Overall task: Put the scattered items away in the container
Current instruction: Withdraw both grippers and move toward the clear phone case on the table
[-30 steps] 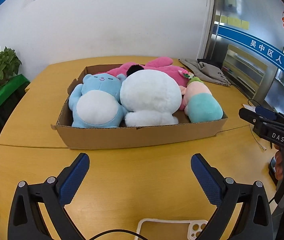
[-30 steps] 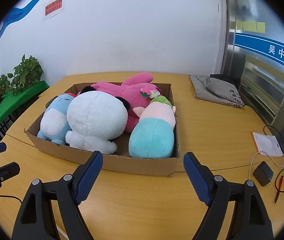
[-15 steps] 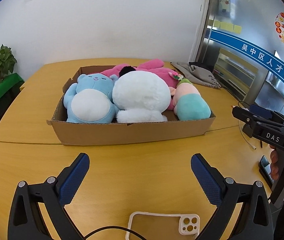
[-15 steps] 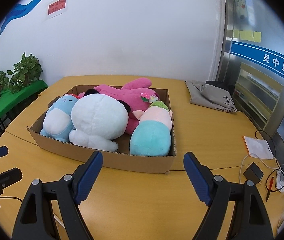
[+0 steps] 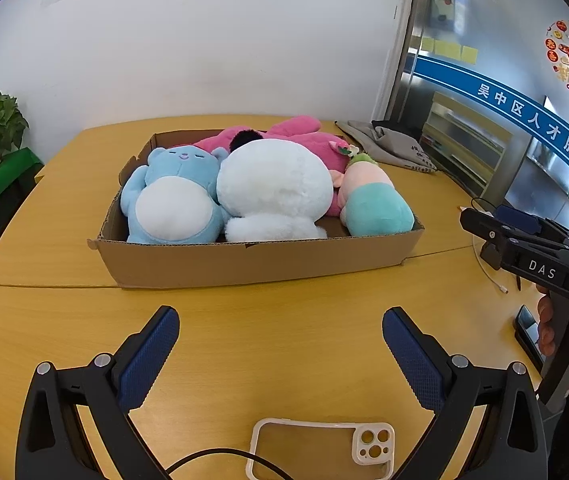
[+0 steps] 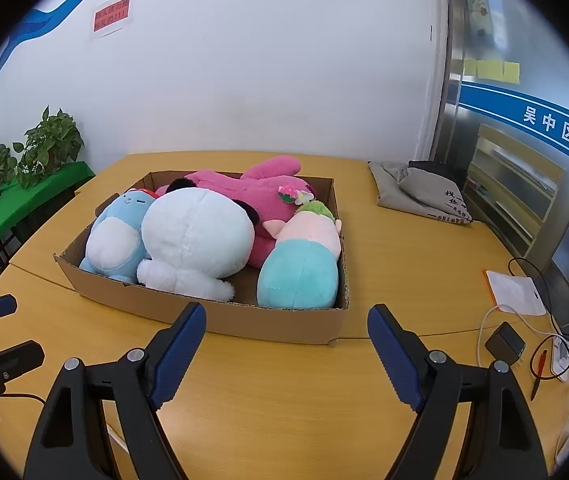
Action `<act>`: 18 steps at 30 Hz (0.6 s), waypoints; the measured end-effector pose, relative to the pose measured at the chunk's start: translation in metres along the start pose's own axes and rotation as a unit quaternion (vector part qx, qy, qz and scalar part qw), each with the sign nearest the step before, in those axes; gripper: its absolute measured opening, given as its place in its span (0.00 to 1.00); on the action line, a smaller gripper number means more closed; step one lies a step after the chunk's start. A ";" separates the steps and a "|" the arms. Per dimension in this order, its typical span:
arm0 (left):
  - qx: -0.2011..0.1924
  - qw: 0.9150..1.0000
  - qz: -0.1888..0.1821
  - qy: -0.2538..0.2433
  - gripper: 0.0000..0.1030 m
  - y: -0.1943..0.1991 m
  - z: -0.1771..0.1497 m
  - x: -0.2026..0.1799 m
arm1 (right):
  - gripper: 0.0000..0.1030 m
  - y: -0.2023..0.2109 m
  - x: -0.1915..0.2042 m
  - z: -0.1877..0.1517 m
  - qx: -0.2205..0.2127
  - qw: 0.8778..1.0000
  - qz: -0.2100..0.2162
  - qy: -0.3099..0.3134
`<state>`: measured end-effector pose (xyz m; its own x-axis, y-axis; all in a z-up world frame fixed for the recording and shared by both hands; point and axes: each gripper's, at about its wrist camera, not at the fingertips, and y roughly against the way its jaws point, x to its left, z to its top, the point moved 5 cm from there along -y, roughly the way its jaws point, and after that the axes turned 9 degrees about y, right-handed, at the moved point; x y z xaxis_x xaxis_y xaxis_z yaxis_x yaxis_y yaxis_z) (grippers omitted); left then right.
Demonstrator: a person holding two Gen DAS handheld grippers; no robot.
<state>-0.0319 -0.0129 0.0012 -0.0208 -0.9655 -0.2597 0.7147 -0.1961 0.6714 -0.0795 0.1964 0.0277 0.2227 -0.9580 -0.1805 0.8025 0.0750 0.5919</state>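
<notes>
Four plush toys (image 5: 272, 184) fill the cardboard box (image 5: 260, 260) at frame centre, beyond both grippers (image 5: 280, 354), jaws spread and empty above the tabletop (image 5: 276, 312).

Left gripper (image 5: 280, 332): black frame, silver screws, blue textured pads (image 5: 146, 360). Right gripper (image 6: 286, 332) same, marked "DAS".

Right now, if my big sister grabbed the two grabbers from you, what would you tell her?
Left gripper: open, holding nothing, above the table in front of the cardboard box.
Right gripper: open, holding nothing, also in front of the box.
In the box: blue plush, white plush, pink plush, teal-and-pink plush.
Done: all four visible toys are in.
Left: no toys in view outside the box; only a phone case lies near you.
</notes>
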 end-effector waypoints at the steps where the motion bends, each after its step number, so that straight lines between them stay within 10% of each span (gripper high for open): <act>1: 0.001 1.000 0.000 0.000 1.00 0.000 0.000 0.000 | 0.81 0.000 -0.001 0.000 -0.001 1.000 -0.001 -0.001; 18: 0.027 0.999 -0.020 0.006 1.00 0.001 -0.015 0.003 | 0.81 0.010 -0.001 -0.021 0.009 1.000 0.010 -0.015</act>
<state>-0.0207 -0.0132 -0.0097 -0.0397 -0.9549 -0.2942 0.6748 -0.2428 0.6969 -0.0601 0.2041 0.0172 0.2226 -0.9640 -0.1453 0.7882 0.0902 0.6087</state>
